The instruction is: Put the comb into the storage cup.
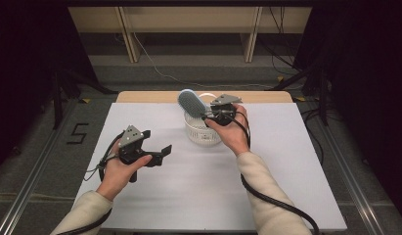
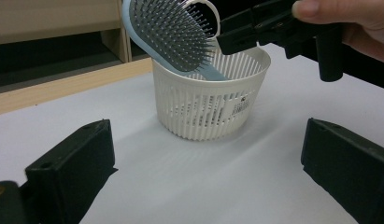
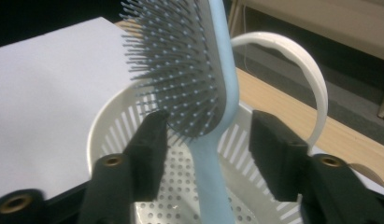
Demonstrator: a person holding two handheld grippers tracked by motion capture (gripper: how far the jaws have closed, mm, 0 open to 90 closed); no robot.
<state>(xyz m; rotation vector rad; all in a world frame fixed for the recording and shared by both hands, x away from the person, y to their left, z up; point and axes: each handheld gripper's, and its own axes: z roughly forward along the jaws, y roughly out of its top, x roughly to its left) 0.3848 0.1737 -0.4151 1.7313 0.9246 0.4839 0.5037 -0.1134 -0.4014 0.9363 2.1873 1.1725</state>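
A light-blue paddle hairbrush [image 1: 191, 102] with grey bristles stands tilted, handle down, inside a white slotted plastic basket [image 1: 200, 131] with a raised hoop handle, near the table's far edge.

Bright, evenly lit table [image 1: 286, 186] (dark surroundings), soft shadows, slight blur.

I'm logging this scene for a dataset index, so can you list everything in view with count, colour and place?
Hairbrush: one, light blue with grey bristles, standing handle-down in the basket, head leaning out over the rim.
Basket: one, white slotted plastic, far middle of the table.
Hoop: one, white, rising from the basket.
Table: one, white top.
Left gripper: black, open, left of the basket, holding nothing.
Right gripper: black, open, fingers either side of the hairbrush.
Hands: two, cream sleeves.
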